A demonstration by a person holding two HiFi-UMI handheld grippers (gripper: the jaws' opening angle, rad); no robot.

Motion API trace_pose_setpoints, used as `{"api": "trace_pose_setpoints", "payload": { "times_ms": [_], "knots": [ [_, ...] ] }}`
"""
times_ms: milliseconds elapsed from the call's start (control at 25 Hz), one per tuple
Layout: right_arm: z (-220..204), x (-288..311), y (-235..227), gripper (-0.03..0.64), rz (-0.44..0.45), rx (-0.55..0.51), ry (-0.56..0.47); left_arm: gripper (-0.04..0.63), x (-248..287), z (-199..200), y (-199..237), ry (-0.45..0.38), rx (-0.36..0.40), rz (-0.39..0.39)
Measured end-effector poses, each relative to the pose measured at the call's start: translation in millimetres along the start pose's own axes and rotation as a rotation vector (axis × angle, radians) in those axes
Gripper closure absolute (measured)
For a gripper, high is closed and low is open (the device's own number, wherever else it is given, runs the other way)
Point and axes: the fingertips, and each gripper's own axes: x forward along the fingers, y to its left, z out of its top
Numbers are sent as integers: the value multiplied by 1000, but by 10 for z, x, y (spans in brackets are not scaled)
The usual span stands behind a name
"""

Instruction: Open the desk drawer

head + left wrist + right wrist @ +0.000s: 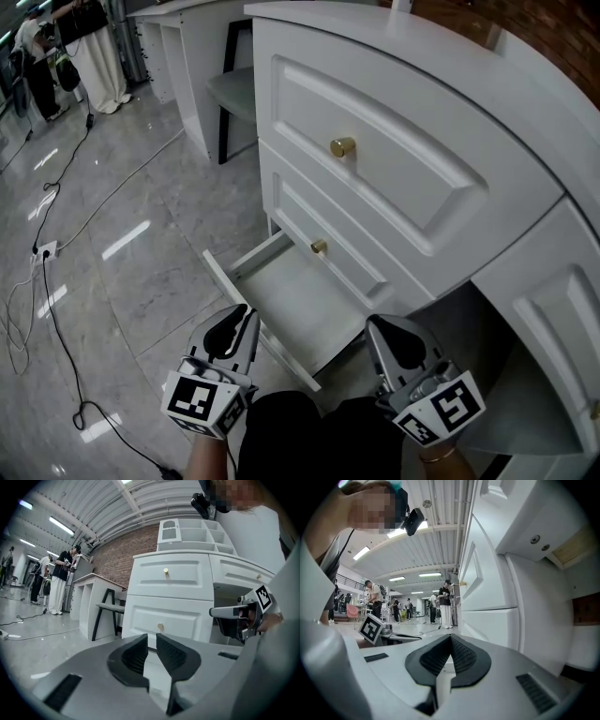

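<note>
The white desk [525, 131] has an upper drawer with a gold knob [342, 146] and a second drawer with a gold knob [319, 247], both closed. Below them the lowest drawer [298, 305] stands pulled out, its inside bare. My left gripper [244, 317] hovers in front of its near left corner, jaws a little apart with nothing between them [152, 639]. My right gripper [377, 326] is held beside the drawer's right side, jaws together and empty [451, 637]. Neither gripper touches the drawer.
A dark-framed stool [232, 92] stands under the neighbouring white table. Black cables [49, 309] and a power strip [45, 251] lie on the glossy floor at left. People [37, 56] stand far off. A white organiser [192, 534] sits on the desk top.
</note>
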Motion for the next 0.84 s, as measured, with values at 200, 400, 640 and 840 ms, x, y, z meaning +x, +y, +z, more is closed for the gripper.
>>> {"api": "trace_pose_setpoints", "payload": {
  "times_ms": [200, 400, 640, 840],
  "knots": [
    [-95, 8, -60, 612, -34, 24, 5, 538, 41, -54, -5, -1, -12, 2],
    [-112, 4, -144, 612, -60, 41, -22, 541, 121, -61, -69, -7, -9, -12],
    [-144, -36, -173, 612, -78, 30, -30, 541, 182, -82, -138, 1, 0, -30],
    [-182, -113, -195, 612, -90, 35, -40, 541, 161, -115, -144, 9, 2, -35]
  ]
}}
